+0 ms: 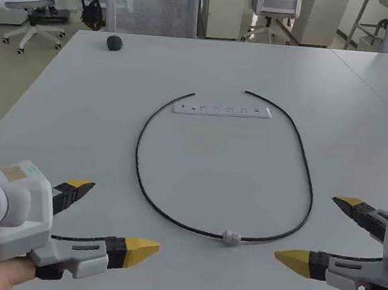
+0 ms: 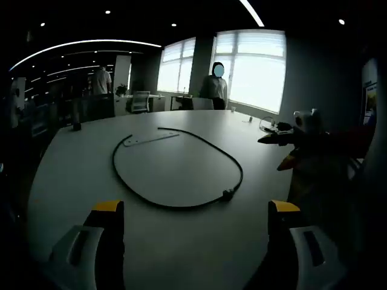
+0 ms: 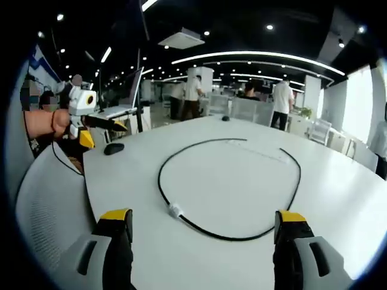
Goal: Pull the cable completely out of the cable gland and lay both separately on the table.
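**Gland position relative to the two grippers**

Cable (image 1: 138, 149) lies on the table (image 1: 83, 96) as an open loop, both free ends at the far side. The cable gland (image 1: 230, 238) is threaded on the nearest stretch of the loop, where the cable runs left to right, so the gland's bore axis also runs left to right.

The left gripper (image 1: 125, 216) hovers to the left of the gland and the right gripper (image 1: 305, 227) to its right. Both have their jaws spread wide and hold nothing. Neither touches the cable.

The gland lies between the grippers, somewhat nearer the right one. In the right gripper view the gland (image 3: 175, 210) sits ahead and left of centre. Extraction will probably require a left-right pull.
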`<state>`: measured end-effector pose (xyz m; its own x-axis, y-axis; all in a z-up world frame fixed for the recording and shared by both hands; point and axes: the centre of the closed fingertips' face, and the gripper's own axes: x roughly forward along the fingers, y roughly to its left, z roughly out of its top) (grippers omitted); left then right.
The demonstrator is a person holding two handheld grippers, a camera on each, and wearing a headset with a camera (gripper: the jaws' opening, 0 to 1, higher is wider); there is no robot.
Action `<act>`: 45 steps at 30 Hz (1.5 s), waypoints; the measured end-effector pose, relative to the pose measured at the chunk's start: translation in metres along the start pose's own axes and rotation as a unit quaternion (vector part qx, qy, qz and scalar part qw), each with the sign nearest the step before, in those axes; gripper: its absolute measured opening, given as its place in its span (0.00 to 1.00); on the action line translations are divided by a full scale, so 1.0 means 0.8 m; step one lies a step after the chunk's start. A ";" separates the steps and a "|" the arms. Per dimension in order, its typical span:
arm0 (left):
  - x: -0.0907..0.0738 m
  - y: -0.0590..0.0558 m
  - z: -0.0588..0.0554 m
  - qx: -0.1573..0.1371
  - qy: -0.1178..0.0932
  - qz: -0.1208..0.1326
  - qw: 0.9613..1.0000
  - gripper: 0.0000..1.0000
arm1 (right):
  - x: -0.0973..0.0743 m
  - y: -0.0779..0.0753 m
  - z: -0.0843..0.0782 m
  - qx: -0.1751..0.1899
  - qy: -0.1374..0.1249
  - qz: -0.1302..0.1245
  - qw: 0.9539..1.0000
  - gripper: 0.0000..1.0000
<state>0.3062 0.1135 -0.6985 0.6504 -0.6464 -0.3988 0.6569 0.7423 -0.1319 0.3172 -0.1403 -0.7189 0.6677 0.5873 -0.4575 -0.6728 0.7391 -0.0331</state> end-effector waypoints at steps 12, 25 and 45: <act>-0.003 -0.004 -0.002 0.002 0.002 0.001 1.000 0.99 | -0.003 0.003 -0.002 -0.004 0.005 0.002 1.000 0.98; 0.001 -0.008 -0.004 0.003 0.006 -0.004 1.000 0.98 | -0.002 0.002 -0.001 -0.005 0.004 0.001 1.000 0.98; 0.004 -0.008 -0.006 0.006 0.009 -0.007 1.000 0.97 | 0.002 0.005 -0.002 -0.012 0.010 0.008 1.000 0.97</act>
<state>0.3023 0.1077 -0.7032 0.6346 -0.6535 -0.4126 0.6706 0.7310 -0.1263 0.3155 -0.1369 -0.7210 0.6501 0.5926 -0.4755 -0.6916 0.7207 -0.0474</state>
